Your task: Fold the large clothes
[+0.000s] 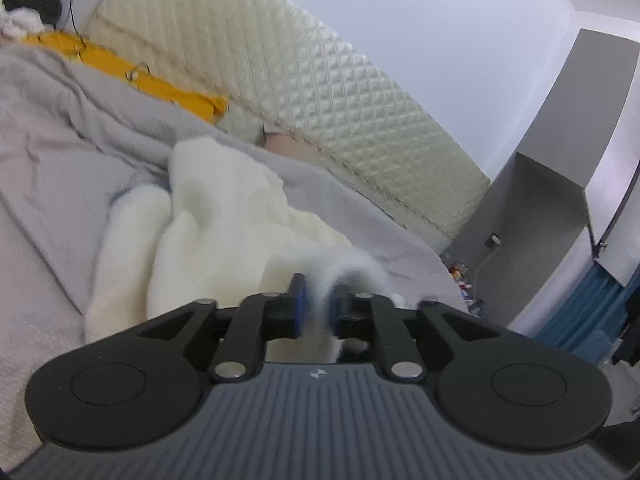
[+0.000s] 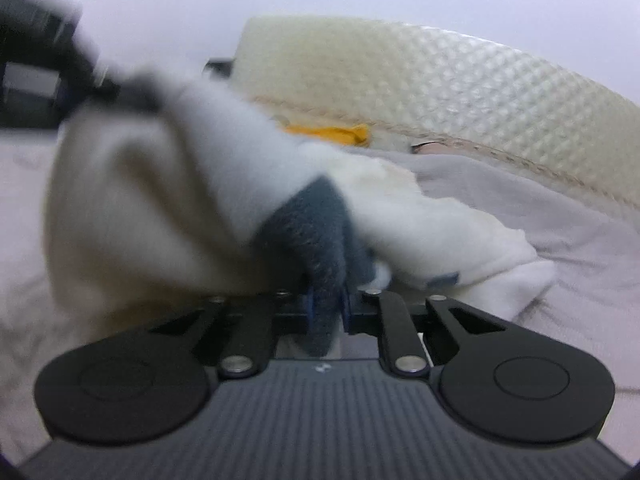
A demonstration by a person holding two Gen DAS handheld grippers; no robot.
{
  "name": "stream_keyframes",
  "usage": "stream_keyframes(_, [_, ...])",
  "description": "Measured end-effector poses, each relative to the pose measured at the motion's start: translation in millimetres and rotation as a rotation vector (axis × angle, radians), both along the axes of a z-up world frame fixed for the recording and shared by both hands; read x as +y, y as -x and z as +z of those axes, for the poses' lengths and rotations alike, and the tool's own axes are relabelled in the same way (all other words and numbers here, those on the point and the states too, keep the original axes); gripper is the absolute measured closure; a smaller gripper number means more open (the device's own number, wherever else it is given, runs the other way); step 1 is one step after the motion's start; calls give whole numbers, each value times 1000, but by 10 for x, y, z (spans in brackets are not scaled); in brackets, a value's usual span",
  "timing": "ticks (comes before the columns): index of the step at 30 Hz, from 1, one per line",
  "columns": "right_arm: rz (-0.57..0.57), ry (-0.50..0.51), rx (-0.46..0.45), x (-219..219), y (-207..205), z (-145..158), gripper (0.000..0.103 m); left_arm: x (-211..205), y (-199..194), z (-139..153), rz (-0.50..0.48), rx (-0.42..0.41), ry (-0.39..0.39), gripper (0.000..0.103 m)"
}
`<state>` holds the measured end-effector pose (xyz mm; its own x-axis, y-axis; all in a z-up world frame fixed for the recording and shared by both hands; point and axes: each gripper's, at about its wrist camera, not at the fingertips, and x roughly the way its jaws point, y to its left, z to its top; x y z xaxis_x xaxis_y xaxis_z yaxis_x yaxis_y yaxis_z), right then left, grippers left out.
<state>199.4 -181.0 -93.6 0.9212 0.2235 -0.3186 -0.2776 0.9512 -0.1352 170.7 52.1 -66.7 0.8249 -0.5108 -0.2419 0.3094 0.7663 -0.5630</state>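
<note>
A fluffy white fleece garment (image 1: 224, 216) lies rumpled on a grey bedspread (image 1: 60, 128). In the left wrist view a blurred edge of it curls up between the blue pads of my left gripper (image 1: 319, 308). The jaws stand a little apart and the fleece sits loosely in the gap. In the right wrist view the white garment (image 2: 160, 184) is lifted and bunched at left. My right gripper (image 2: 327, 304) is shut on its dark blue-grey part (image 2: 316, 232). A dark blurred shape at upper left (image 2: 40, 80) touches the raised cloth.
A cream quilted mattress (image 1: 300, 72) leans against the wall behind the bed. A yellow cloth (image 1: 160, 84) lies at its foot. A grey cabinet (image 1: 540, 220) and a blue curtain-like cloth (image 1: 580, 308) stand to the right, with small clutter on the floor.
</note>
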Motion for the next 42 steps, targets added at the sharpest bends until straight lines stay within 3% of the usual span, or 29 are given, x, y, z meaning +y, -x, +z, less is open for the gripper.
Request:
stream_keyframes(2, [-33, -62, -8, -121, -14, 106, 91, -5, -45, -42, -23, 26, 4, 50])
stream_keyframes(6, [-111, -140, -47, -396, 36, 256, 93, -68, -71, -68, -83, 55, 1, 40])
stream_keyframes(9, [-173, -161, -58, -561, 81, 307, 93, -111, -24, -69, -124, 53, 10, 29])
stream_keyframes(12, [-257, -176, -47, -759, 37, 307, 93, -102, 14, -73, -133, 61, 31, 24])
stream_keyframes(16, [-379, -259, 5, -1067, 48, 221, 93, -21, -45, -173, -21, 133, 20, 23])
stream_keyframes(20, [-479, -355, 39, -1354, 43, 113, 93, 93, -282, -499, 152, 340, -15, 23])
stream_keyframes(24, [-489, -419, 62, -1393, 59, 51, 93, 248, -487, -972, 182, 541, 149, 23])
stream_keyframes(28, [-468, -392, 67, -1319, 67, 71, 93, 230, -571, -1091, 188, 539, 243, 24])
stream_keyframes(29, [-465, -397, 72, -1332, 90, 77, 93, 213, -607, -1099, 190, 525, 246, 27])
stream_keyframes(31, [-464, -405, 81, -1348, 114, 82, 93, 182, -684, -1090, 189, 506, 249, 48])
stream_keyframes(32, [-464, -409, 85, -1355, 118, 84, 93, 171, -704, -1084, 185, 503, 249, 69])
stream_keyframes(33, [-465, -414, 85, -1360, 133, 92, 93, 157, -718, -1065, 184, 493, 246, 83])
stream_keyframes(37, [-454, -413, 43, -1345, 188, 155, 93, 160, -649, -754, 164, 350, 222, 89])
stream_keyframes(42, [-481, -399, -73, -1358, 362, 404, 94, 152, -446, -322, 49, 192, 272, 90])
